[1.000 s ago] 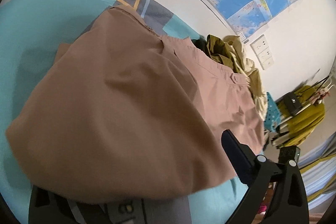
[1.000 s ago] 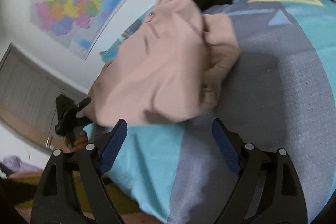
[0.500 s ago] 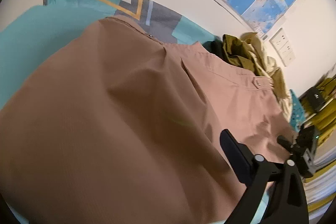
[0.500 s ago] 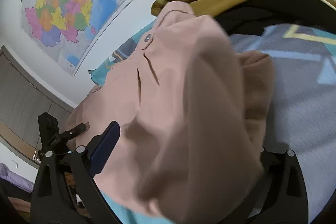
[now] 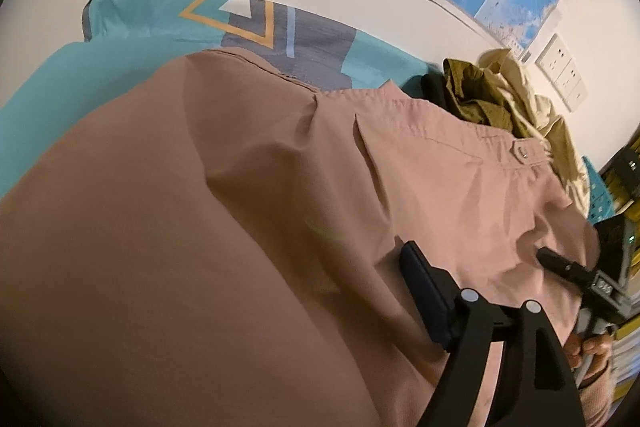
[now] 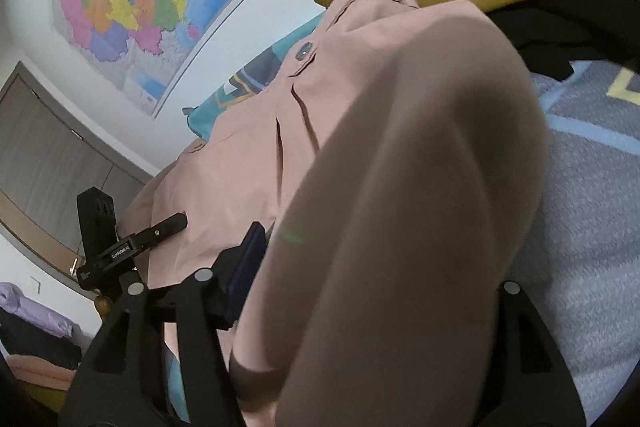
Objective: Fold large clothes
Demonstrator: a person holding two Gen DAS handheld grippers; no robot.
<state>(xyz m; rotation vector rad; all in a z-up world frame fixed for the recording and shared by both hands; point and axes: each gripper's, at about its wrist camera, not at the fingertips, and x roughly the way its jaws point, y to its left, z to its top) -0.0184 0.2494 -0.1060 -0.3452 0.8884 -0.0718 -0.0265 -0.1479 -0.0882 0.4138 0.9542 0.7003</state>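
Left gripper (image 5: 248, 359) and right gripper (image 6: 360, 307) low under draped pink trousers (image 5: 280, 227); finger state cannot tell; fabric bulging, waistband far

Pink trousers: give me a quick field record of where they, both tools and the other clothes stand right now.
garment: pink trousers, waistband with button visible, draped over both tools
surface: teal and grey patterned bedspread
left tool: one finger visible, the other hidden under cloth
right tool: fabric bunched between its fingers
other clothes: olive and cream pile beyond the waistband
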